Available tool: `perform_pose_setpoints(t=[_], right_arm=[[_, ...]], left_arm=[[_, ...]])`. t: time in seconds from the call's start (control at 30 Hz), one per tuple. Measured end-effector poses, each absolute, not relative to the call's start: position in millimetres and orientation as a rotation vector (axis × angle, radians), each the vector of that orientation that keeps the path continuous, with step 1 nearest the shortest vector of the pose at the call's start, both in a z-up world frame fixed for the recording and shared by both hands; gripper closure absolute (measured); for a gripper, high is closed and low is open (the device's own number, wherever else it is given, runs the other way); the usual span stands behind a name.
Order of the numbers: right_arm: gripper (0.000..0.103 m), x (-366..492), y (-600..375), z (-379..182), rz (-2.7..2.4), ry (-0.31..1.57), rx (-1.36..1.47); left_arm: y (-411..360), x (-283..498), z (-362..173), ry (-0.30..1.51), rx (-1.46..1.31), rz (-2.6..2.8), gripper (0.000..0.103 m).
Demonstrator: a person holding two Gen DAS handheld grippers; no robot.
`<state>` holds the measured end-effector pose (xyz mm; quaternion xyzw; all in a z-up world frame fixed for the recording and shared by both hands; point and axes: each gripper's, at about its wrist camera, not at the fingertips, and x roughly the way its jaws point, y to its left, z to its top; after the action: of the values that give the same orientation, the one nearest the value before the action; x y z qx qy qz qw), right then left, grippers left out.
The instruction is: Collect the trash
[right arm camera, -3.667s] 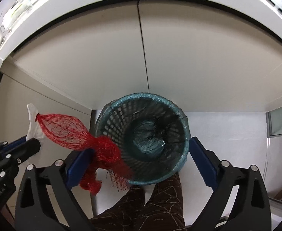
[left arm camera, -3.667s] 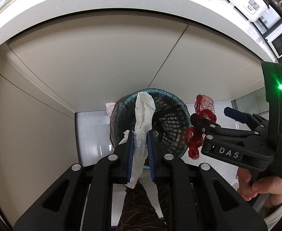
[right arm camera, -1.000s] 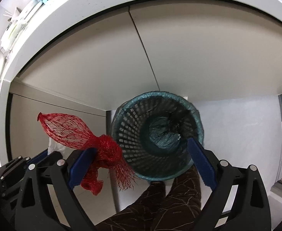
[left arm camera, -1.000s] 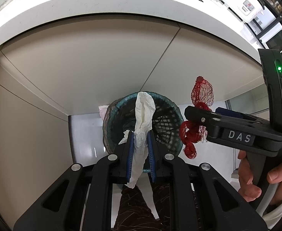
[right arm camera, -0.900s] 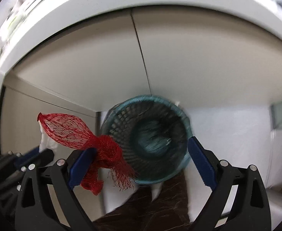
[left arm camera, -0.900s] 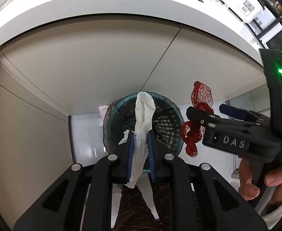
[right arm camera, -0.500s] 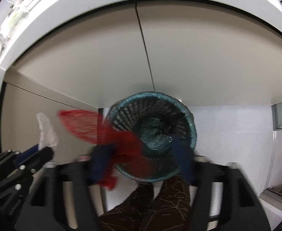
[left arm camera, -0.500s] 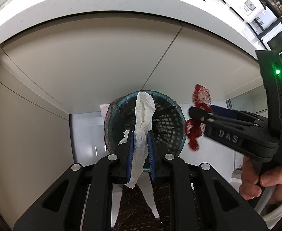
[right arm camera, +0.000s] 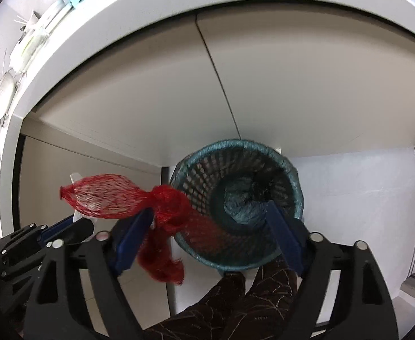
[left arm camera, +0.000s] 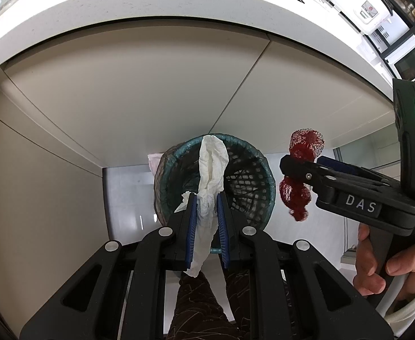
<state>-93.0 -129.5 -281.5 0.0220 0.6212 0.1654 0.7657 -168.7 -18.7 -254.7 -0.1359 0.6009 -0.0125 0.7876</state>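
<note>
My left gripper (left arm camera: 206,221) is shut on a crumpled white tissue (left arm camera: 211,170) and holds it above the teal mesh trash basket (left arm camera: 252,155) on the floor. My right gripper (right arm camera: 207,232) is open above the same basket (right arm camera: 289,167). A red mesh net bag (right arm camera: 116,198) hangs caught on its left finger (right arm camera: 132,243), over the basket's left rim. In the left wrist view the right gripper (left arm camera: 318,167) is to the right of the basket with the red net (left arm camera: 298,192) draped on it.
Beige cabinet doors (left arm camera: 150,85) under a white countertop (left arm camera: 122,17) stand right behind the basket. A dark liner bag (right arm camera: 244,201) sits in the basket's bottom. The person's patterned trouser legs (right arm camera: 250,297) are just in front of the basket. Appliances (left arm camera: 360,8) stand on the counter.
The right gripper shook and shifted left over the basket; the red net stays caught on its left finger. The left gripper and tissue have hardly moved.
</note>
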Motion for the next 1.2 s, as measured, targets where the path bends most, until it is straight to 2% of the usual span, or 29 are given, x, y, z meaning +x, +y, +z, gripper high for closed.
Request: perform_pose_setpoints(t=[0.2, 1.2], right_arm=[[0.014, -94, -128, -285, 0.338, 1.355, 0.021], [0.011, -89, -137, -275, 0.199, 1.349, 0.087]], left_arm=[[-14, -172, -257, 1.292, -0.308, -0.021, 0.089], [-36, -175, -247, 1.266, -0.310, -0.111, 0.089]])
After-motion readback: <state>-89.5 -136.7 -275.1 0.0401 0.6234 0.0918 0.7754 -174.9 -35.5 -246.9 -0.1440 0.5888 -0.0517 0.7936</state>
